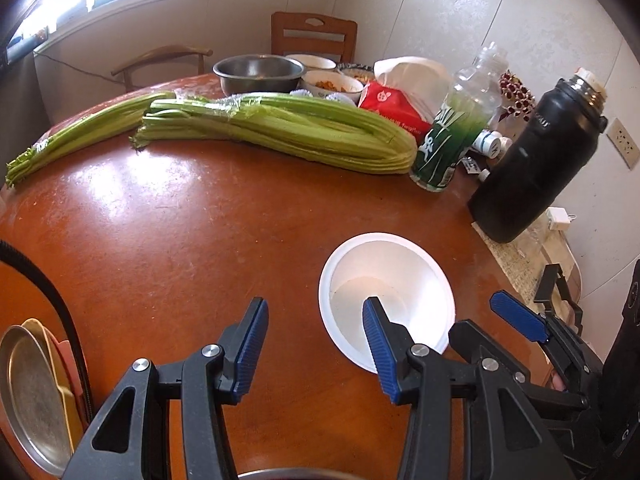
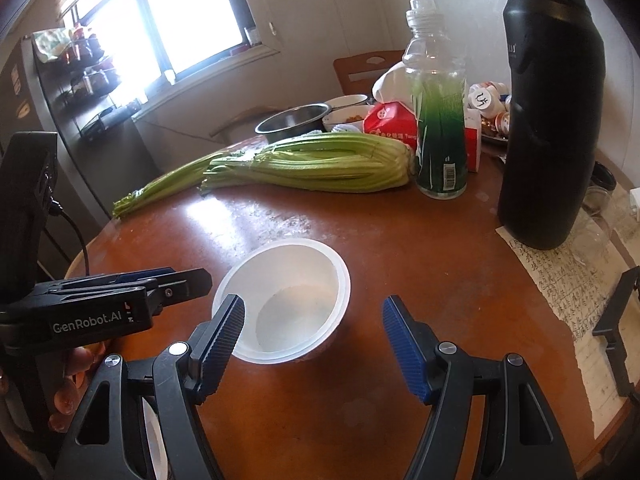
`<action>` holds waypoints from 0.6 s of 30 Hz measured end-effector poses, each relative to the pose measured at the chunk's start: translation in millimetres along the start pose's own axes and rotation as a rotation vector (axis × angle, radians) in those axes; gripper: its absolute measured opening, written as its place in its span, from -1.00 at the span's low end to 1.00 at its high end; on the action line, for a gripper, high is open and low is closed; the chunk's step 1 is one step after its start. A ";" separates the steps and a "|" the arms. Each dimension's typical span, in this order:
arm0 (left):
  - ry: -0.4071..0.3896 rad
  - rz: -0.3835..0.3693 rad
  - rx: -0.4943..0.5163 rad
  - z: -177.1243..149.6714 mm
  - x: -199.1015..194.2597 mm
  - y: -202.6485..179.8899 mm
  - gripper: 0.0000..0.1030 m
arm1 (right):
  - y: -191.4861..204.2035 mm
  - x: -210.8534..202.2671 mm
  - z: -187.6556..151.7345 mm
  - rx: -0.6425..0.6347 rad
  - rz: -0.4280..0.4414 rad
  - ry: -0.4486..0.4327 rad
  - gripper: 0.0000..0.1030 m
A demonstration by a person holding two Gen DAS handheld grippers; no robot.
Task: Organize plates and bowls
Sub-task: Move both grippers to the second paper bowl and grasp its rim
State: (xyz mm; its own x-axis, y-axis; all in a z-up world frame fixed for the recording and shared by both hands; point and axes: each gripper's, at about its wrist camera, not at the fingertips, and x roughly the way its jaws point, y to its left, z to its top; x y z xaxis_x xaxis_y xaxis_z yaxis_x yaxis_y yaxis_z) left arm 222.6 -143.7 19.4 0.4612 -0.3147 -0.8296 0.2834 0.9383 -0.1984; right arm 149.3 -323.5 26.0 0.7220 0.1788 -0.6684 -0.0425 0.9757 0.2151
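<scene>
Right wrist: jaws apart; white bowl [image 2: 298, 300] upright.

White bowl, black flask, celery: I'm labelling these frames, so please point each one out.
White bowl [image 2: 296, 304], right wrist view, inner floor.
Black flask [image 2: 552, 128], right wrist view, middle of body.
Celery [image 1: 288, 132], left wrist view, middle of the stalks.

On the round brown table [image 1: 180, 220], two bundles of celery [image 1: 280, 132] lie across the far half. A green-labelled plastic bottle [image 2: 440, 120] stands just beside the celery's root end. A black thermos flask [image 2: 552, 112] stands near the right edge, on a handwritten paper [image 2: 576, 292]. A red tissue pack [image 1: 390, 106] lies behind the bottle.
</scene>
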 end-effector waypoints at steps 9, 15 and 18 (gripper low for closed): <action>0.016 -0.015 -0.002 0.7 10.6 0.7 -0.05 | 9.0 23.3 -4.4 -0.018 0.022 0.064 0.42; 0.033 -0.022 -0.014 0.3 17.0 4.6 -0.05 | 20.3 31.1 -7.1 -0.038 0.046 0.084 0.42; 0.051 -0.034 -0.023 0.8 22.3 6.8 -0.05 | 23.5 35.3 -8.0 -0.041 0.067 0.105 0.42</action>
State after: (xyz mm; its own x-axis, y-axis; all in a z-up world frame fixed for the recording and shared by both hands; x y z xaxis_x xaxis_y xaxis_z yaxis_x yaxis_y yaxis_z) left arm 235.5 -144.5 0.0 0.4082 -0.3395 -0.8474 0.2789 0.9303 -0.2383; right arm 168.3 -293.3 1.7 0.6404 0.2540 -0.7248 -0.1178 0.9651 0.2341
